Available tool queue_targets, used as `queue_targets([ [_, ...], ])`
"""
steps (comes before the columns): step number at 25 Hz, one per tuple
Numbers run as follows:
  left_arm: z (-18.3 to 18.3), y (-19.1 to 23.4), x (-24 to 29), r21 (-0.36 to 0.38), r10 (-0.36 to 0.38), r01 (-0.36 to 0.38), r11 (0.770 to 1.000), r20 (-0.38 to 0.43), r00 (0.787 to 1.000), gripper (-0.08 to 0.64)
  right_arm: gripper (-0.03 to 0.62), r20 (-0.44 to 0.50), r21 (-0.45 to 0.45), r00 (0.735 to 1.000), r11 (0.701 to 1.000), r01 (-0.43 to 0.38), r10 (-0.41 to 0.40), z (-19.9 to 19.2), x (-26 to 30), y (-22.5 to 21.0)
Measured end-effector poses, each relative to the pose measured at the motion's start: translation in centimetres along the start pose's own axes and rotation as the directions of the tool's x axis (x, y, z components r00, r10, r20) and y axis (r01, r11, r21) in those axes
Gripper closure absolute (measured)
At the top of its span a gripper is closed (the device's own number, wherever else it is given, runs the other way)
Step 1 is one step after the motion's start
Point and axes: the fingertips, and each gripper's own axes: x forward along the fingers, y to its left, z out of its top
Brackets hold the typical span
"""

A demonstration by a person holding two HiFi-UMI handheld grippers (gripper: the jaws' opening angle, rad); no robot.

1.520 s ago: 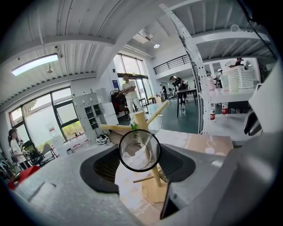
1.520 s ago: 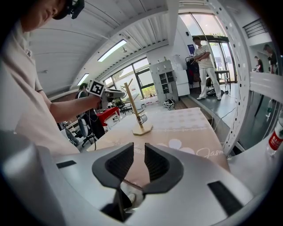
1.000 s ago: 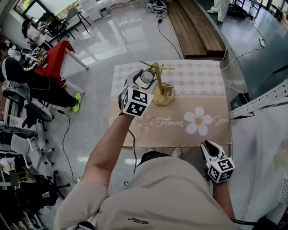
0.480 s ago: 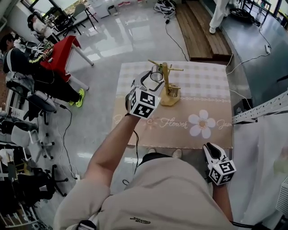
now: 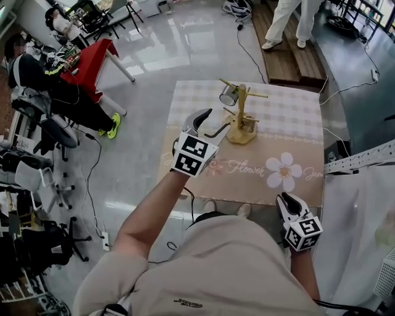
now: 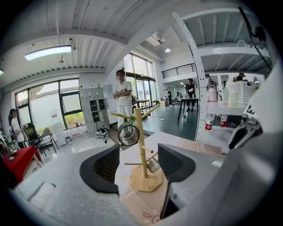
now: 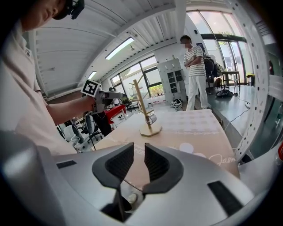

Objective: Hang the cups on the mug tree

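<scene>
The wooden mug tree [image 5: 241, 116] stands on the far middle of the table [image 5: 296, 188]. A clear cup [image 5: 229, 95] hangs from its upper left peg, and the left gripper view shows that cup [image 6: 128, 134] side-on. A second small cup [image 6: 153, 166] hangs low near the base, also visible in the right gripper view [image 7: 151, 119]. My left gripper [image 5: 210, 124] is open and empty, a short way in front and left of the tree [image 6: 140, 150]. My right gripper [image 5: 287, 201] is shut and empty at the table's near right edge.
The table wears a checked cloth with a flower print [image 5: 282, 171]. A red table [image 5: 86, 62] and seated people are far left. A person [image 5: 287, 18] stands on a wooden platform beyond the table. Cables [image 5: 247, 52] trail on the glossy floor.
My left gripper has let go of the clear cup, which now hangs on the upper peg, and has pulled back toward me and down. The right gripper has stayed put.
</scene>
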Motion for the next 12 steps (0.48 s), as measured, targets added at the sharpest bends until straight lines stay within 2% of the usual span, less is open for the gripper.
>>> queue_targets([
  [3, -0.9, -0.9, -1.6, -0.107, -0.068, 0.068, 0.992, 0.007, 0.998, 0.287, 0.508, 0.001, -0.017, 1.0, 1.0, -0.021, 0.021, 0.6, 1.0, 1.1],
  [7, -2.6, -3.2, -4.0, -0.24, -0.2, 0.196, 0.951, 0.008, 0.98, 0.301, 0.512, 0.001, -0.041, 0.999, 0.998, -0.043, 0.043, 1.5, 2.3, 2.8],
  [12, -4.0, -6.8, -6.9, -0.327, -0.334, 0.33, 0.886, 0.045, 0.942, 0.458, 0.535, 0.005, -0.071, 0.998, 0.996, -0.058, 0.059, 2.6, 3.3, 4.2],
])
